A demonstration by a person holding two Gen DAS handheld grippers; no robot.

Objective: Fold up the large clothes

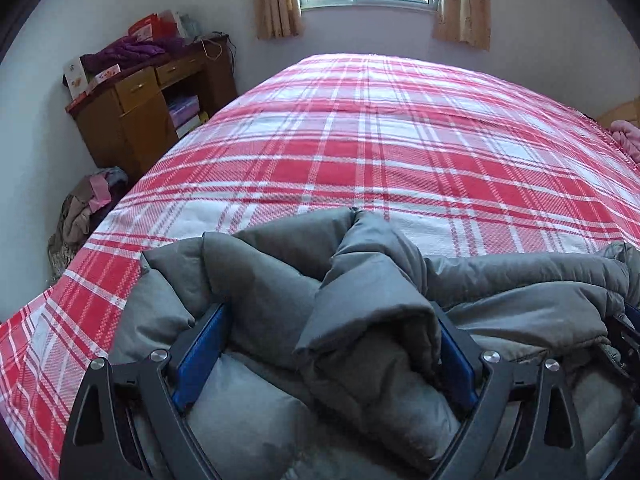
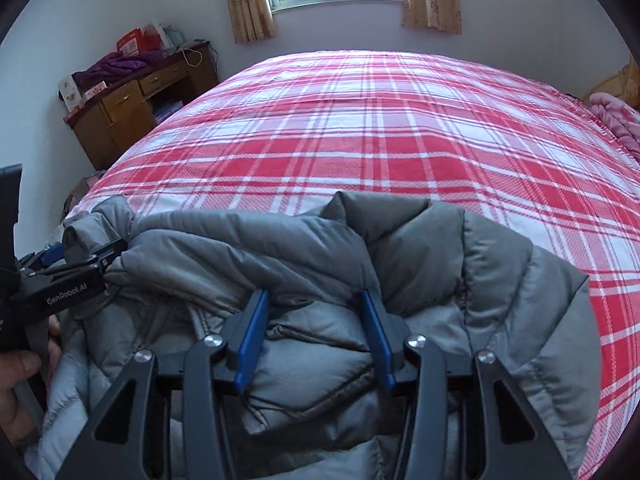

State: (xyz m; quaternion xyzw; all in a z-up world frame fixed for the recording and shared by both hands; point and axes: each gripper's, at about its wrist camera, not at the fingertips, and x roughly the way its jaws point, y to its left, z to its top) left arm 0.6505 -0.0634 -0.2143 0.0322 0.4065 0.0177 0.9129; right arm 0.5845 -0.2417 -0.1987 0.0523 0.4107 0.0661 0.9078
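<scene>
Left wrist view: the jaws of the left gripper stand wide around a thick bunched fold of the grey down jacket. Padded fabric fills the gap and meets both blue pads, so the gripper reads as grasping the jacket. The jacket occupies the lower half of the frame, lying on the near edge of the red plaid bedspread. At the lower right edge, part of the other gripper shows against the same garment.

Right wrist view: the jaws of the right gripper stand about half apart, clamped on a puffed ridge of the jacket's upper edge. The left gripper appears at the left edge, gripping the same edge, with the person's hand below it.

Step in hand, as judged: both grippers carry one edge of the jacket over the bed to lay or fold it. The next move calls for level, matched travel of both grippers and release only once the fabric lies flat.

Surroundings: a wooden desk with clutter at upper left, a clothes heap on the floor below it, a pink blanket at right. The bed area ahead is unobstructed.
</scene>
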